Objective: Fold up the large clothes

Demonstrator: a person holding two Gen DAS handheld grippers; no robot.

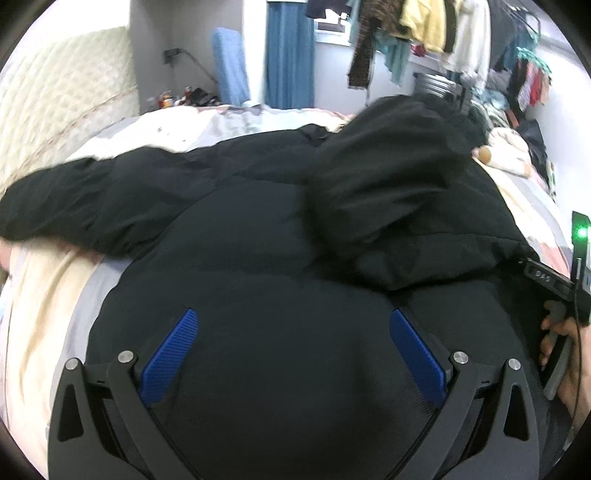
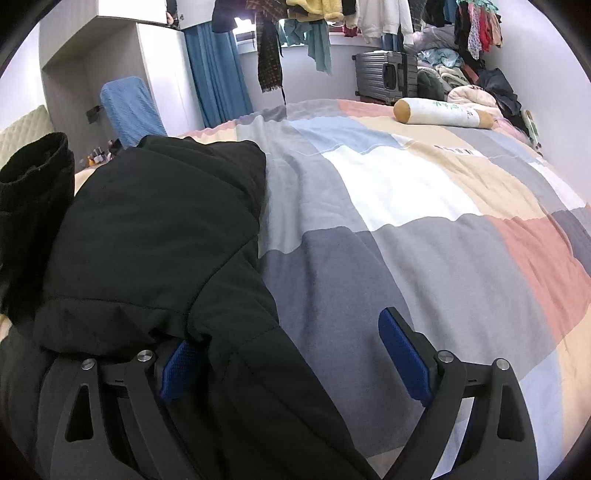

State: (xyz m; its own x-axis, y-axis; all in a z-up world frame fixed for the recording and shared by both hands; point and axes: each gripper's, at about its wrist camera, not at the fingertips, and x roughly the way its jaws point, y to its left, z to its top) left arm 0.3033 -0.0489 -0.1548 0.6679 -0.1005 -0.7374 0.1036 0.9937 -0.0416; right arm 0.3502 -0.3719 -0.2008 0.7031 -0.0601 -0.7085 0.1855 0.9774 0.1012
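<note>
A large black padded jacket (image 1: 258, 229) lies spread on the bed, one sleeve (image 1: 74, 192) stretched out to the left and its hood or other sleeve (image 1: 388, 192) folded onto the body. My left gripper (image 1: 291, 328) is open and hovers over the jacket's lower body. In the right wrist view the jacket (image 2: 147, 240) fills the left side. My right gripper (image 2: 288, 343) is open at the jacket's right edge; its left finger (image 2: 177, 369) is partly under a fold, and jacket fabric lies between the jaws.
The bed has a patchwork cover (image 2: 424, 221) in grey, white, beige and pink. A roll pillow (image 2: 443, 114) lies at its far end, a suitcase (image 2: 384, 77) behind it. Clothes hang overhead (image 2: 332, 22). A padded headboard (image 1: 55, 103) stands left. The right hand and handle (image 1: 565, 314) show at the edge.
</note>
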